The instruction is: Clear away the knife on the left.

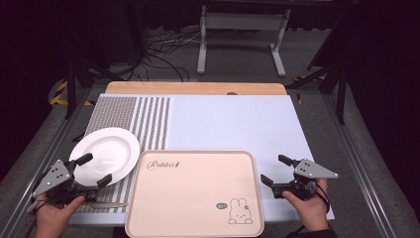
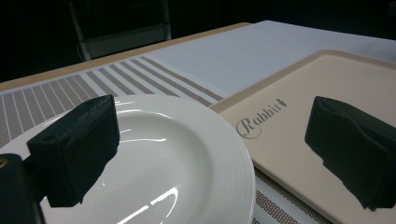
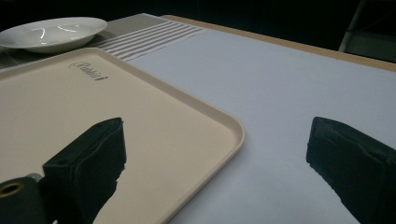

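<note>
A white plate [image 1: 105, 154] rests on the striped part of the mat at the left, also seen close up as the plate [image 2: 177, 163] and far off as the plate [image 3: 53, 31]. A beige tray [image 1: 193, 193] with a rabbit drawing lies empty at the front centre. My left gripper [image 1: 94, 170] is open at the plate's near rim, its jaws [image 2: 205, 154] wide, one over the plate and one over the tray [image 2: 299, 112]. My right gripper [image 1: 276, 170] is open just right of the tray, straddling the tray's edge [image 3: 233, 140], nothing between its jaws.
A pale blue mat [image 1: 233, 121] covers the middle and right of the wooden table [image 1: 195, 88]. A knife-like utensil [image 1: 106, 204] lies near the front edge below the left gripper. Cables and a metal stand [image 1: 242, 29] sit on the floor beyond the table.
</note>
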A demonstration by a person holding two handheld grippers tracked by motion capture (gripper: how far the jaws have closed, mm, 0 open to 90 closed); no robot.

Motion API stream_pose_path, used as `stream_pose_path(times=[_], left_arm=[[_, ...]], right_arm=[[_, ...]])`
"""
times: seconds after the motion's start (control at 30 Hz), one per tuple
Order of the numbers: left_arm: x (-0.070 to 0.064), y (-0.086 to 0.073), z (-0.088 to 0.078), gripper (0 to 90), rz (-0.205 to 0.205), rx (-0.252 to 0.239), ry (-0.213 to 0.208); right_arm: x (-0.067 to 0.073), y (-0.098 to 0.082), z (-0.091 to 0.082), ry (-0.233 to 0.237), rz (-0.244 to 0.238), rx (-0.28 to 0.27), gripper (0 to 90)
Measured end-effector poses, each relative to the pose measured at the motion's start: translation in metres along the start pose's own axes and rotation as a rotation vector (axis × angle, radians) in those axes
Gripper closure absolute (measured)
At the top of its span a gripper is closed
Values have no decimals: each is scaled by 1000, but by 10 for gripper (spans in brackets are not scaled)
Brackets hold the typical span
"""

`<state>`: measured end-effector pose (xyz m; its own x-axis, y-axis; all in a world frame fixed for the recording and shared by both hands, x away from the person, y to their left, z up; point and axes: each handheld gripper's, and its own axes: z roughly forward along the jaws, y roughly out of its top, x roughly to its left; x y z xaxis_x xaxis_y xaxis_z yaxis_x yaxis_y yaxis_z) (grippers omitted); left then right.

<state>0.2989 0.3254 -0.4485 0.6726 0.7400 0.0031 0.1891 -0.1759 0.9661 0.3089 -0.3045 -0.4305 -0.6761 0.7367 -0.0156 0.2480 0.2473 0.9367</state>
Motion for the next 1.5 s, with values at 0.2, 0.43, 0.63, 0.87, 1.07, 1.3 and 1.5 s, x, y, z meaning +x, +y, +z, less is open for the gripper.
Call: stream_pose_path(times=[0.2,0.43,0.63,0.87,1.07,1.3,1.5], left_arm=[[0,1,-2,33,4,-5,-8],[1,1,-7,30,5,-6,-23],[-1,9,-5,28,56,76,-96],[-6,26,-9,50,192,234,-165],[-9,39,-12,59,284,366,-202],[-16,44,-10,104,403,534,-194],[-20,45,-6,113,457,634,-229]], right_arm=[[1,0,0,9,-2,-7,54],[1,0,2,9,0,-9,47],[1,0,2,6,2,-12,45],[2,0,4,12,2,-7,42],[3,0,4,22,1,0,39],[3,-1,6,31,0,8,36],[3,-2,7,36,-1,10,34]])
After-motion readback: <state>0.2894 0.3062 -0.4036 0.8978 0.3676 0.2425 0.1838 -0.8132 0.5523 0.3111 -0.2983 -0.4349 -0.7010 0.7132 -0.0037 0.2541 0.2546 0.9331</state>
